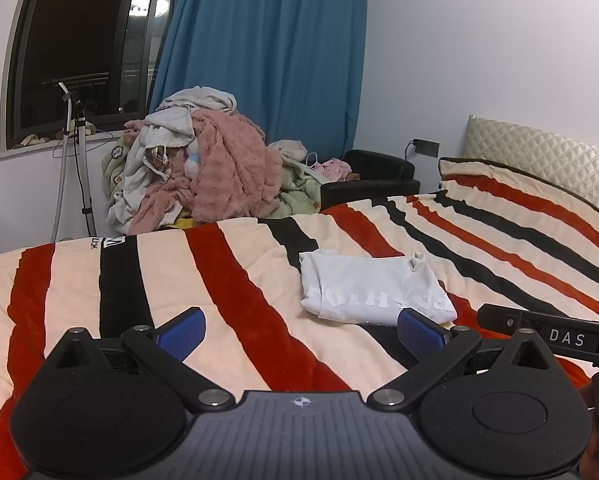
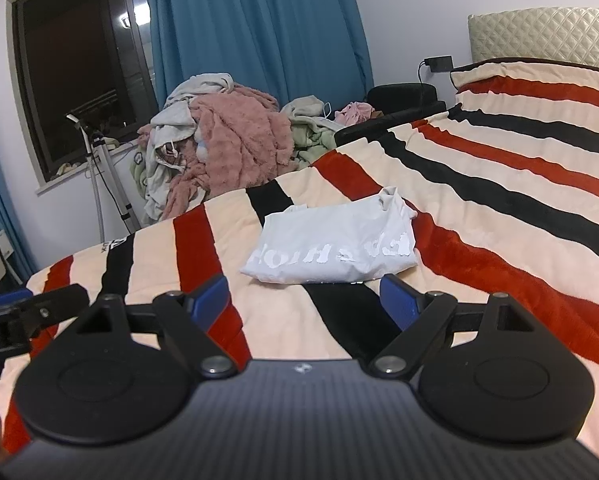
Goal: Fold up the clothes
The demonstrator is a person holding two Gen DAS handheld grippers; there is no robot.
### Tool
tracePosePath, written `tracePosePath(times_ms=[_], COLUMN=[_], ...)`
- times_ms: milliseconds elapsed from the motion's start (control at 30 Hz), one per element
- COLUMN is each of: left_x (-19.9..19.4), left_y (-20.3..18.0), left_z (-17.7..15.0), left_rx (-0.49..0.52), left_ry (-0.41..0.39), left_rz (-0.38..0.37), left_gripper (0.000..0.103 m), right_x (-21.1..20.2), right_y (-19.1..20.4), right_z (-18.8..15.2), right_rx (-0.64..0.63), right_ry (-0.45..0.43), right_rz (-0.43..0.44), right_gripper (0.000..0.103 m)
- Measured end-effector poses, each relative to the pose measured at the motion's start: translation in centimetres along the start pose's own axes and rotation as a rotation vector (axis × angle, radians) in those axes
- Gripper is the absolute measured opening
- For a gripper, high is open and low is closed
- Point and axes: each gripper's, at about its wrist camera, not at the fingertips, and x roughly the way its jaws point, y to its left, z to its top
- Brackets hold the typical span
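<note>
A white T-shirt (image 1: 373, 288) with pale lettering lies folded into a compact rectangle on the striped blanket (image 1: 235, 280). My left gripper (image 1: 301, 334) hovers just short of it, open, its blue pads wide apart and empty. In the right wrist view the same folded T-shirt (image 2: 335, 246) lies ahead of my right gripper (image 2: 305, 300), which is also open with nothing between its pads. The shirt's near edge sits a little beyond both sets of fingertips. The right gripper's black body (image 1: 547, 330) shows at the right edge of the left wrist view.
A heap of unfolded clothes (image 1: 203, 168), pink, grey and green, is piled beyond the bed's far edge by the blue curtain (image 1: 267, 60). A black chair (image 1: 371, 180), a quilted headboard (image 1: 539, 156) and a dark window (image 1: 79, 40) surround the bed. A white stand (image 1: 79, 152) leans near the window.
</note>
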Motion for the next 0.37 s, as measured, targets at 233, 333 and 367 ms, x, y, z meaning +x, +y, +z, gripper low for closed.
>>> tracePosePath(times_ms=[233,333,367], left_x=[-0.19,-0.16,-0.17], left_y=[-0.16,-0.18,-0.17], left_z=[-0.03,-0.07,-0.08], left_rx=[0.004,0.006,0.006], left_ry=[0.0,0.003,0.004], left_rz=[0.003,0.004,0.003], left_gripper=[0.103,0.103,0.103], right_x=[-0.06,-0.07,-0.08], right_y=[0.03,0.1,0.11], right_z=[-0.05,-0.08,-0.08], right_rx=[-0.001,-0.002,-0.002], right_ry=[0.004,0.005,0.005], right_rz=[0.002,0.003,0.003], right_gripper=[0.084,0.084,0.084])
